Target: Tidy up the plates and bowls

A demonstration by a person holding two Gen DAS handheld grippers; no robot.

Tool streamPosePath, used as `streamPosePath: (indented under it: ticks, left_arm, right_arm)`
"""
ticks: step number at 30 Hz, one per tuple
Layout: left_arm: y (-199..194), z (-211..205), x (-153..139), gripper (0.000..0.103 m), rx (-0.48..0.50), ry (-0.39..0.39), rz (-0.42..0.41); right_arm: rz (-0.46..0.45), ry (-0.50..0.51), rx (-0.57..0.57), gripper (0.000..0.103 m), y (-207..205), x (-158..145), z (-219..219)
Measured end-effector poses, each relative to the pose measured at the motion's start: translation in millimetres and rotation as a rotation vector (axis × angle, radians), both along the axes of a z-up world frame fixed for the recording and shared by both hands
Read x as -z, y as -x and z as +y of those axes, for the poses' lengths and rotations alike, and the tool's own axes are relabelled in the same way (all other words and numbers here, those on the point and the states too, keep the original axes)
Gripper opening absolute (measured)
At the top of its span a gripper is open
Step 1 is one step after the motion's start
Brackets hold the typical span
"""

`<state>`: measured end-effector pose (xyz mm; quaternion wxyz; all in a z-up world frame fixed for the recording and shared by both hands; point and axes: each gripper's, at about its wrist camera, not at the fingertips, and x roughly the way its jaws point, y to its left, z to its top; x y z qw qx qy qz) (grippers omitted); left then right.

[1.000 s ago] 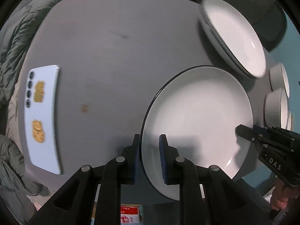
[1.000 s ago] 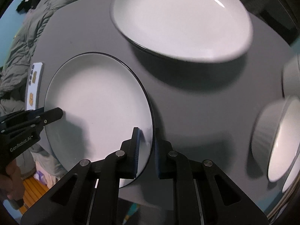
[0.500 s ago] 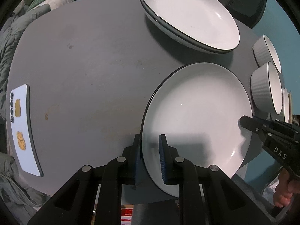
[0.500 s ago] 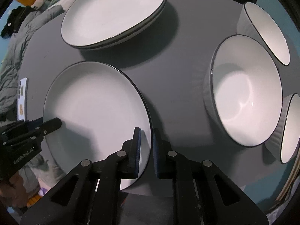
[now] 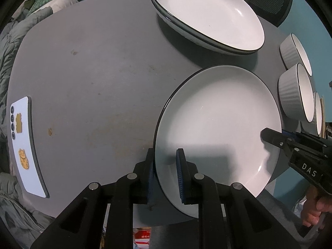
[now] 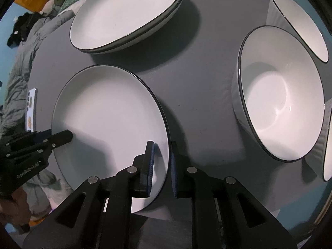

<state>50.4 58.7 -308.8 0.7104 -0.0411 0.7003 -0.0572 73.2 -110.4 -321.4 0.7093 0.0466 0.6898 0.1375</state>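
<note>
A white plate with a dark rim [image 5: 217, 124] [image 6: 108, 114] hangs level over the grey table [image 5: 93, 72], gripped at two opposite edges. My left gripper [image 5: 165, 174] is shut on its left rim, one pad above and one below. On the right rim sits my right gripper [image 6: 161, 166]; its jaws are opening slightly while the pads still meet the rim. Each view shows the other gripper's tip across the plate. A stack of two like plates [image 5: 207, 14] [image 6: 124, 14] rests just beyond.
Ribbed white bowls [image 5: 294, 91] [image 6: 280, 91] stand along the table's right side, one more [image 6: 298, 20] behind and a third at the edge. A white phone [image 5: 22, 145] lies at the left edge. Grey bedding surrounds the table's left side. A hand [image 5: 313, 207] holds the right gripper.
Both grippers have carried the plate sideways over the table and rolled a little. The plate stack and the bowls now sit fuller in view. Both grips on the plate look the same.
</note>
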Motion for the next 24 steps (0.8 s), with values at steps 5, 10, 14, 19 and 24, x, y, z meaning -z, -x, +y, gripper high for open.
streamPosePath:
  ticks: [5, 10, 14, 19, 24]
  left_arm:
    - [4, 9, 7, 0.019, -0.005, 0.012, 0.003]
    - [6, 13, 14, 0.022, -0.014, 0.016, 0.005]
    - [5, 13, 15, 0.024, -0.017, 0.020, 0.007]
    - [5, 19, 18, 0.022, -0.048, 0.041, 0.017]
    - [3, 27, 21, 0.023, -0.087, 0.058, 0.041]
  right_arm:
    - [-0.003, -0.026, 0.002, 0.016, 2, 1, -4]
    - [0.005, -0.042, -0.014, 0.021, 2, 3, -3]
    - [0.009, -0.037, -0.028, 0.026, 0, 5, -3]
    - [0.014, -0.028, -0.017, 0.023, -2, 3, 1]
    - [0.025, -0.043, -0.008, 0.018, -4, 0, 4]
